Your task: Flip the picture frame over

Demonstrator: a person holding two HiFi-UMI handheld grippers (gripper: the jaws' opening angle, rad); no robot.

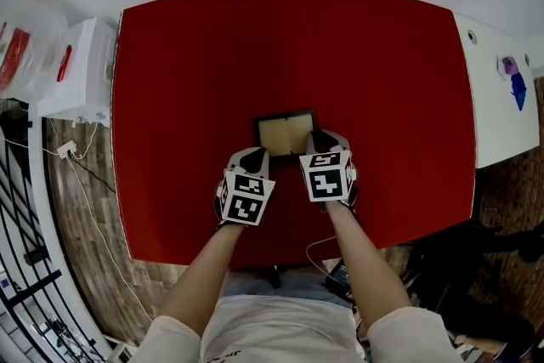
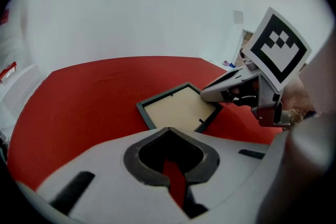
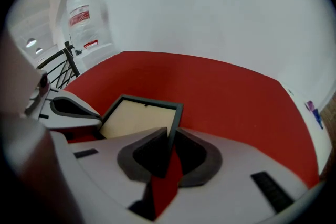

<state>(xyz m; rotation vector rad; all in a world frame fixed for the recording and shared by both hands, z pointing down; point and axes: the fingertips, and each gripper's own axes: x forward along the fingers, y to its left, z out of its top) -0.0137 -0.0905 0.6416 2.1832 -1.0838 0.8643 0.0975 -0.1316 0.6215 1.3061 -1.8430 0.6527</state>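
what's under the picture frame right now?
The picture frame lies back up on the red tabletop, beige backing showing. Its front face and whatever is beneath it are covered.

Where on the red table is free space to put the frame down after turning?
The red table is bare beyond the picture frame to its far edge, and on both sides of the frame. The frame's near edge is crowded: left gripper and right gripper meet there.
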